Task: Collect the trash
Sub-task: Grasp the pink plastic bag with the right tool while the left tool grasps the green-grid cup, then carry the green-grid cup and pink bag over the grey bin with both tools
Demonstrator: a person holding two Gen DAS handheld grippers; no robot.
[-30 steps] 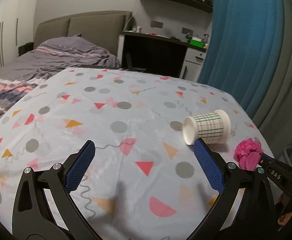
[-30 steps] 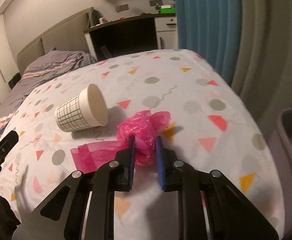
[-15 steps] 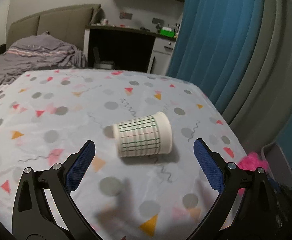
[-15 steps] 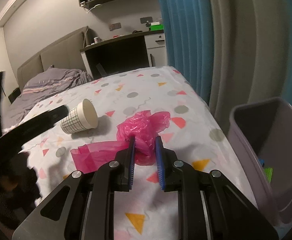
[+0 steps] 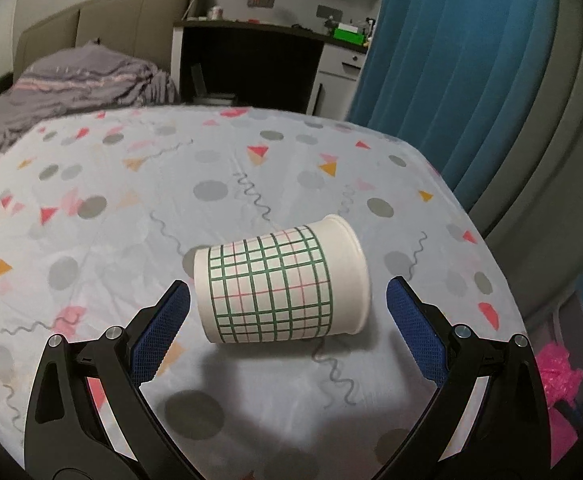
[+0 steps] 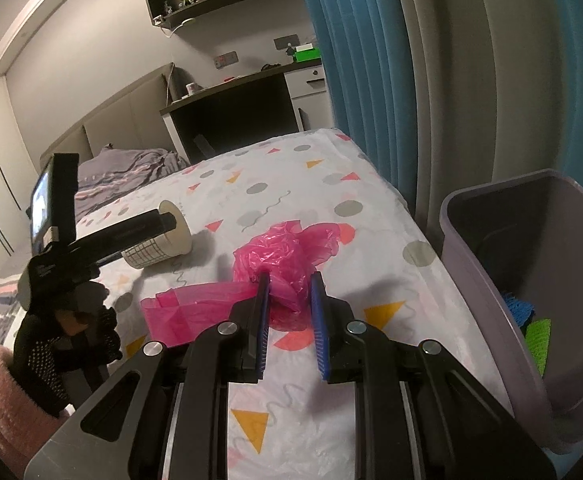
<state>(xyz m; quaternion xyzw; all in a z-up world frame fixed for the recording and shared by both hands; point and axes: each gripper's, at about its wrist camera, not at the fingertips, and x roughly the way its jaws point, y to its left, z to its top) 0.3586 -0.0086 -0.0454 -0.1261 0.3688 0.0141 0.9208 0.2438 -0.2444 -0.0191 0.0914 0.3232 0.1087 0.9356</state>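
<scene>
A white paper cup (image 5: pixel 281 286) with a green and pink grid lies on its side on the patterned sheet (image 5: pixel 131 208), mouth to the right. My left gripper (image 5: pixel 287 300) is open, its blue pads standing wide on either side of the cup without touching it. In the right wrist view the cup (image 6: pixel 163 240) lies partly behind the left gripper's arm. My right gripper (image 6: pixel 289 300) is shut on a crumpled pink plastic bag (image 6: pixel 287 256), lifted above the sheet, with a flat pink tail (image 6: pixel 187 312) hanging left. The pink bag (image 5: pixel 557 376) also shows at the left wrist view's right edge.
A grey bin (image 6: pixel 539 272) stands off the bed's right edge, with blue and green items inside. Blue and grey curtains (image 6: pixel 371 60) hang behind it. A gloved hand (image 6: pixel 63 320) holds the left gripper. A dark desk (image 5: pixel 251 64) and rumpled grey bedding (image 5: pixel 79 84) lie beyond.
My left gripper swung right and closed in until the cup sits between its open pads. My right gripper carried the pink bag rightward and up; the grey bin came into view.
</scene>
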